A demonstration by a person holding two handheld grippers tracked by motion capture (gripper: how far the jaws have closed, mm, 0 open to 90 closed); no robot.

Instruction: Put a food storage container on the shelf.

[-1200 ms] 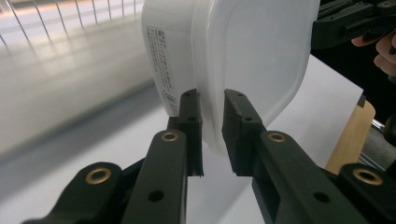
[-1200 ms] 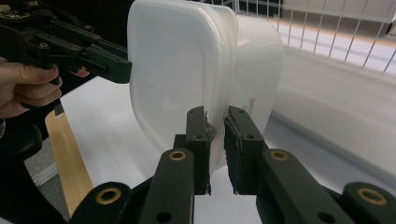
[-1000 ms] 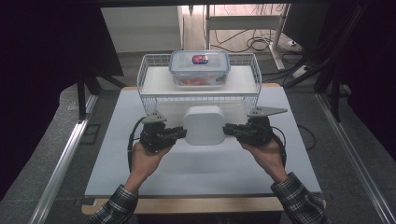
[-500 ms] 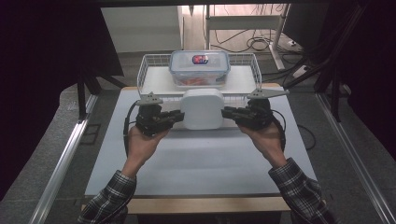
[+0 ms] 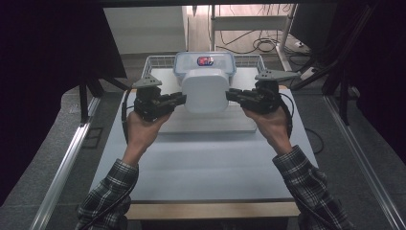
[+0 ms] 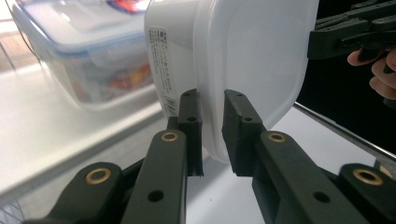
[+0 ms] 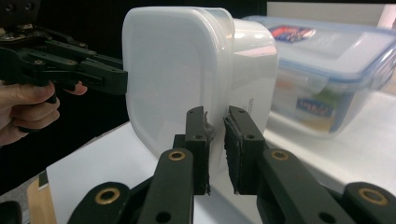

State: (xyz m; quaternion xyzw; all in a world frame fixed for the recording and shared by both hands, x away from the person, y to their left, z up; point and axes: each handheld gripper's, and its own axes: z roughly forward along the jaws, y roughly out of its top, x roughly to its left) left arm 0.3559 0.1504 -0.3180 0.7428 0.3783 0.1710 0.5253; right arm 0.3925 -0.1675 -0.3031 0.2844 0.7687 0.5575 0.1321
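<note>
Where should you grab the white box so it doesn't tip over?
Probably best by the rim of its lid, from both short sides at once. The white box is wide and smooth, so one gripper can't span it, but its thin lid edge sticks out. The left gripper pinches that edge on one side, and the right gripper pinches the opposite side, which keeps it level.

The white box (image 5: 205, 90) is smooth, cloudy plastic. The box with the blue rim (image 5: 205, 62) is clear, shiny plastic. The basket (image 5: 158, 61) is thin metal wire.
</note>
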